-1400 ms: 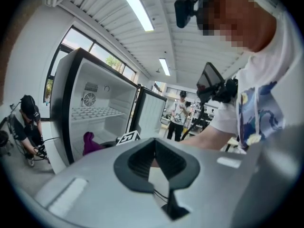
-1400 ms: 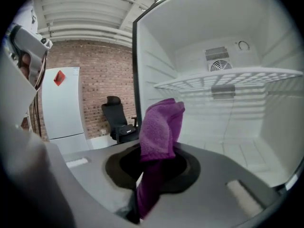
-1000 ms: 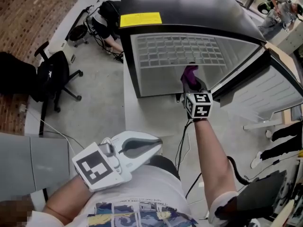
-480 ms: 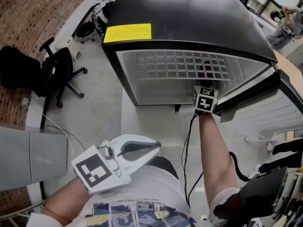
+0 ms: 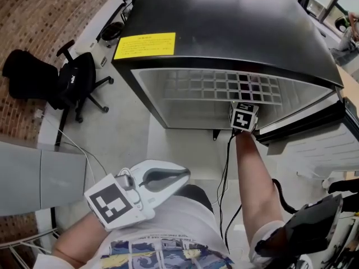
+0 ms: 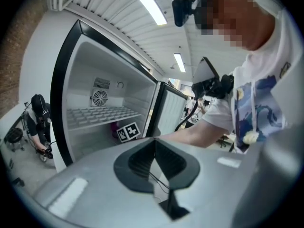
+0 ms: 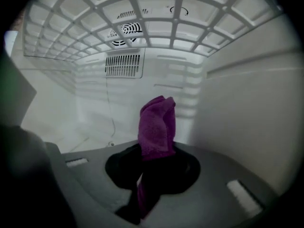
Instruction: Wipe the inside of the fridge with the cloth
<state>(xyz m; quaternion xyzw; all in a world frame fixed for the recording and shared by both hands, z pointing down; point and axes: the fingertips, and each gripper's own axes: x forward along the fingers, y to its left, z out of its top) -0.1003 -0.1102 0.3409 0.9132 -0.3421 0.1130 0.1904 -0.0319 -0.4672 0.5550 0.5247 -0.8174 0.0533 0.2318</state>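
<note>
Cloth (image 7: 156, 122), fuzzy purple, sits pinched in the right hand-held gripper (image 7: 154, 152) inside the white fridge (image 7: 247, 108). Left hand-held gripper (image 6: 154, 148) has its jaws pressed together.

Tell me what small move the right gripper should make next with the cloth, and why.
Probably ease the right gripper sideways until the purple cloth presses the fridge's right inner wall. Its fingers are shut on the cloth, which stands up below the wire shelf. It seems to touch neither that wall nor the back wall, so nothing is being wiped yet.
</note>
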